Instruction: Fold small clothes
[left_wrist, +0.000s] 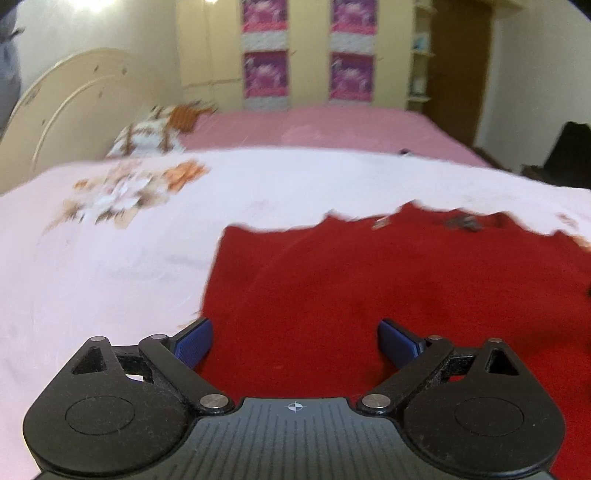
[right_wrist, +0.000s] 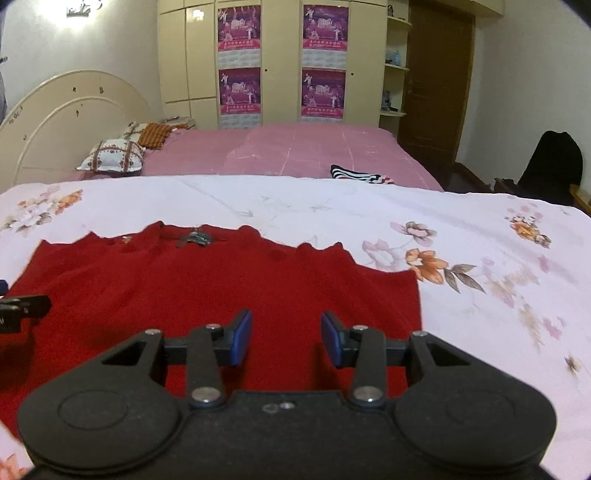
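Red garment (right_wrist: 207, 291) is lying spread flat on the floral white sheet (right_wrist: 480, 332), scalloped far edge toward the pink bed (right_wrist: 314, 151). Your left gripper (left_wrist: 294, 341) is hovering over its left part, jaws spread wide, nothing between the blue pads (left_wrist: 194, 343). Your right gripper (right_wrist: 286, 338) is hanging above the near right part, jaws partly apart, gripping nothing.

The bed (right_wrist: 295, 199) wears a pale floral sheet (right_wrist: 480, 295); a red garment (right_wrist: 221, 288) lies flat near-left, striped cloth (right_wrist: 360, 175) farther off, pillows (right_wrist: 114, 157) far left.
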